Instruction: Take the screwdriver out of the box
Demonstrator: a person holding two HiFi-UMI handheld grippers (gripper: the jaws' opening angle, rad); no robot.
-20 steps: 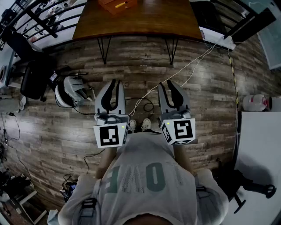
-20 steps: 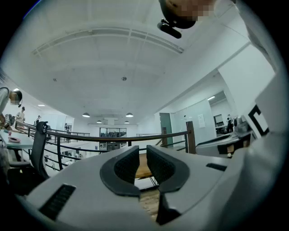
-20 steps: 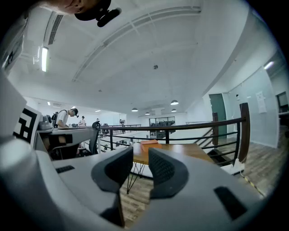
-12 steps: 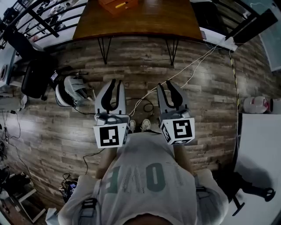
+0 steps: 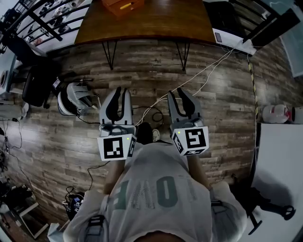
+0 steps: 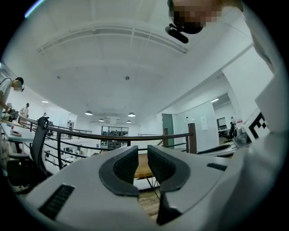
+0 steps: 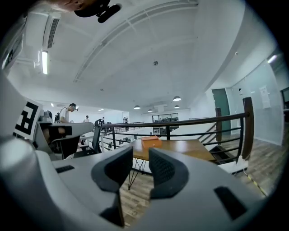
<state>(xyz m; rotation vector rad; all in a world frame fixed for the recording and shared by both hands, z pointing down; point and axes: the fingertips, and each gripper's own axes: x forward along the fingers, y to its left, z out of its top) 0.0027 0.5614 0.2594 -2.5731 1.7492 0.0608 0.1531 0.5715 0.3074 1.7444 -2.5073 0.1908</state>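
An orange box stands on the brown wooden table at the far top of the head view, and a yellow-handled screwdriver lies in it. I hold both grippers side by side at waist height over the floor, well short of the table. The left gripper and the right gripper each have their jaws a narrow gap apart with nothing between them. In the right gripper view the box shows on the table just above the right gripper. The left gripper points at the table edge.
A black office chair and a white headset-like object are on the floor at the left. Cables run across the plank floor ahead. A white jug and a white surface lie to the right. A black railing stands behind the table.
Both grippers have shifted slightly left and forward with the body, and one shoe has passed out of sight beneath me. The jaws' gaps look the same.
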